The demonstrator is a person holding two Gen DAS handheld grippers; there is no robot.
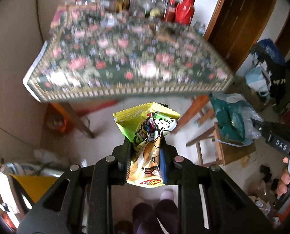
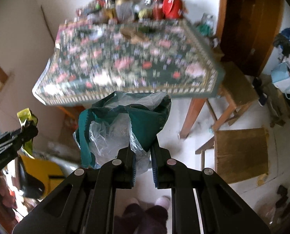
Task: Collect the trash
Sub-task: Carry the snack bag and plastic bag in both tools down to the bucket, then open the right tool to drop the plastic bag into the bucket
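Observation:
My left gripper (image 1: 145,146) is shut on a yellow-green snack wrapper (image 1: 148,128), held upright in the air in front of the table's near edge. My right gripper (image 2: 142,150) is shut on a bundle of teal and clear plastic bags (image 2: 123,124), also held up off the floor. In the left wrist view the bags (image 1: 232,117) and the right gripper (image 1: 277,138) show at the right. In the right wrist view the wrapper (image 2: 27,117) and the left gripper (image 2: 18,136) show at the left.
A table with a floral cloth (image 1: 125,62) stands ahead, with bottles and a red thermos (image 1: 185,9) at its back. A wooden stool (image 2: 240,154) stands on the white floor to the right, a wooden door (image 2: 246,23) behind. Clutter lies at the left and right. The person's slippers (image 1: 166,195) are below.

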